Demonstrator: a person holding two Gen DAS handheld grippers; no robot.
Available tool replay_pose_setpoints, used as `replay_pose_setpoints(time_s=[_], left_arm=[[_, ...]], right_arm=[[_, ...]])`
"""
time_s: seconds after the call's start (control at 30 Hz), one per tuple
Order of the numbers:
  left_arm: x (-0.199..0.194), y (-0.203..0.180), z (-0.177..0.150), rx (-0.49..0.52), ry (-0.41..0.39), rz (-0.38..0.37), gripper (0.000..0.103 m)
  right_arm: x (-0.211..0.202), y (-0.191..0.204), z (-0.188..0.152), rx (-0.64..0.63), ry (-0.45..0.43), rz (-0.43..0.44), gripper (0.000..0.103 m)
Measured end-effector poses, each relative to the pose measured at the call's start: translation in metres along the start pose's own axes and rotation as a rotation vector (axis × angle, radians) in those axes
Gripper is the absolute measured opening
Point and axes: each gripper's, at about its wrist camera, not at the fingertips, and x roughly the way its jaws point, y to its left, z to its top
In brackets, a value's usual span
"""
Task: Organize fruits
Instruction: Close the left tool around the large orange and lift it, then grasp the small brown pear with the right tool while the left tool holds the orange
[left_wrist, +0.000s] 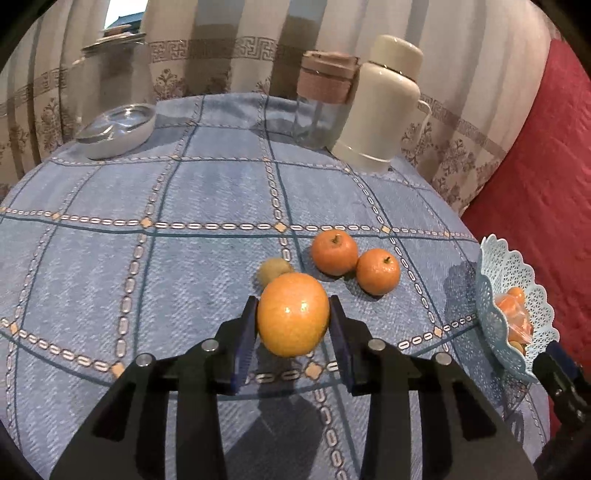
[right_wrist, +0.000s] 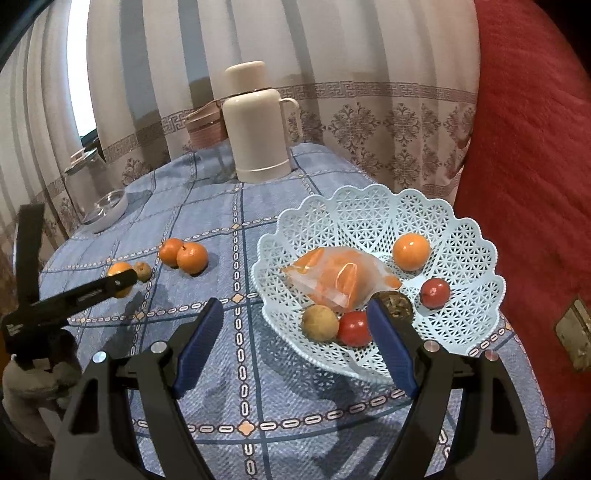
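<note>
My left gripper (left_wrist: 293, 301) is shut on a large orange (left_wrist: 293, 314), held just above the blue checked tablecloth. Behind it lie a small brownish fruit (left_wrist: 275, 269) and two mandarins (left_wrist: 334, 252) (left_wrist: 378, 270). The right wrist view shows this gripper (right_wrist: 122, 282) at the left with the orange (right_wrist: 119, 268) in it. My right gripper (right_wrist: 295, 306) stands open with nothing between its fingers, at the near rim of the light blue lattice basket (right_wrist: 369, 195). The basket holds an orange (right_wrist: 411, 252), a plastic bag of orange pieces (right_wrist: 340, 277), two red fruits (right_wrist: 435, 292) (right_wrist: 354, 328) and a brownish fruit (right_wrist: 320, 322).
A cream thermos (left_wrist: 384, 103) and a glass jar with a pink lid (left_wrist: 325, 96) stand at the back of the table. A large glass jar (left_wrist: 114, 70) and a shallow glass dish (left_wrist: 118, 125) are at the back left. A red cushion (left_wrist: 535, 184) borders the right side, with curtains behind.
</note>
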Motion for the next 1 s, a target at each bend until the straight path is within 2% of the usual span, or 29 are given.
replay_pose_setpoints(time_s=[0.57,0.87,1.0], left_arm=[[-0.038,0.050,-0.017,-0.019,-0.065,0.099,0.038],[-0.052,0.092,-0.020,-0.096,-0.100,0.192,0.038],[-0.059,0.104,-0.019,-0.125,-0.127,0.259,0.038]], right_arm=[[0.010,0.053,0.018,-0.091,-0.013,0.061,0.081],[0.038,0.109,0.028,-0.145,0.046,0.202,0.081],[0.061,0.137,0.030,-0.170,0.093,0.279,0.081]])
